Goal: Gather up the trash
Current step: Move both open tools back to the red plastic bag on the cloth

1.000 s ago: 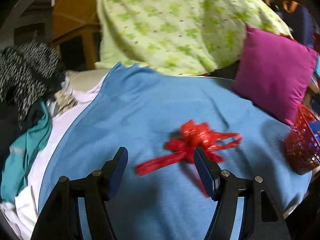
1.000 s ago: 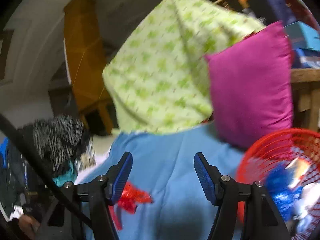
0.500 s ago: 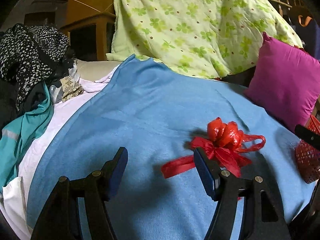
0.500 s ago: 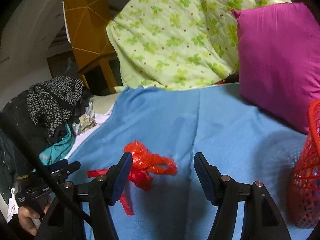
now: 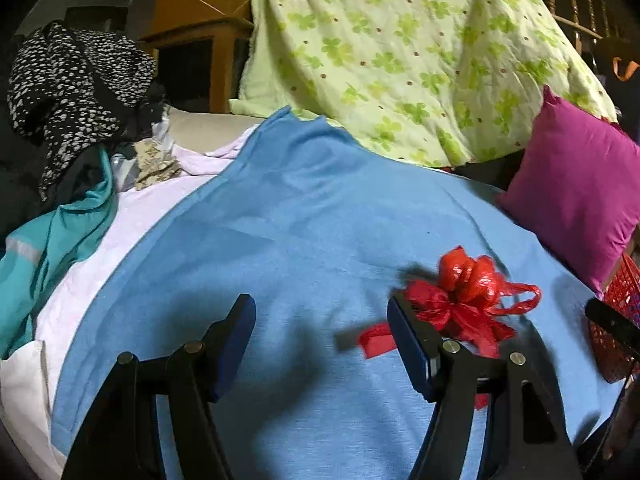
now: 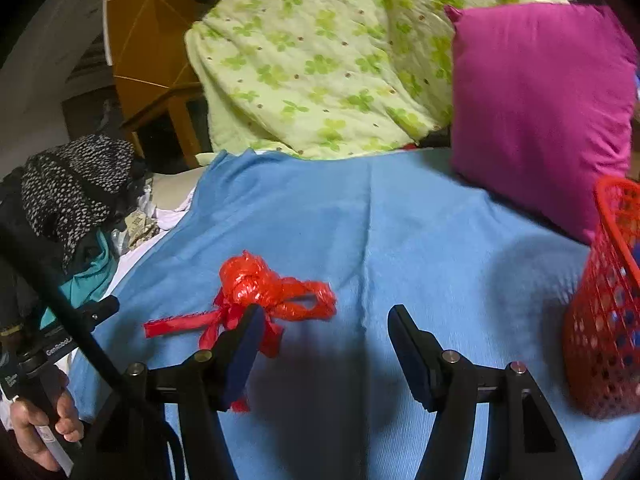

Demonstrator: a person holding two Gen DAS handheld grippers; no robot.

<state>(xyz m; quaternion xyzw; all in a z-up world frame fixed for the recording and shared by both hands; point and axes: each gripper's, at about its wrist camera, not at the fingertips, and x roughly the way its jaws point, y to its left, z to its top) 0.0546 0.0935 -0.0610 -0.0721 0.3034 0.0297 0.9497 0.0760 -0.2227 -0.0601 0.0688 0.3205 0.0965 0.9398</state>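
Observation:
A crumpled red plastic bag with ribbon-like tails [image 5: 468,296] lies on the blue blanket [image 5: 304,232]. It also shows in the right wrist view [image 6: 256,292]. My left gripper [image 5: 322,344] is open and empty; the bag lies just past its right finger. My right gripper [image 6: 324,344] is open and empty; the bag lies at its left fingertip. A red mesh basket [image 6: 604,312] holding trash stands at the right, also at the right edge of the left wrist view [image 5: 620,304].
A magenta pillow [image 6: 540,108] and a green clover-print quilt [image 6: 320,60] lie behind the blanket. A heap of clothes [image 5: 76,92] sits at the left with a wooden cabinet [image 6: 148,36] behind. A hand holding the left gripper's handle [image 6: 40,424] shows at lower left.
The left gripper has shifted left, so the red bag moved from between its fingers to past its right finger. The right gripper swung left from the basket and dropped toward the bag.

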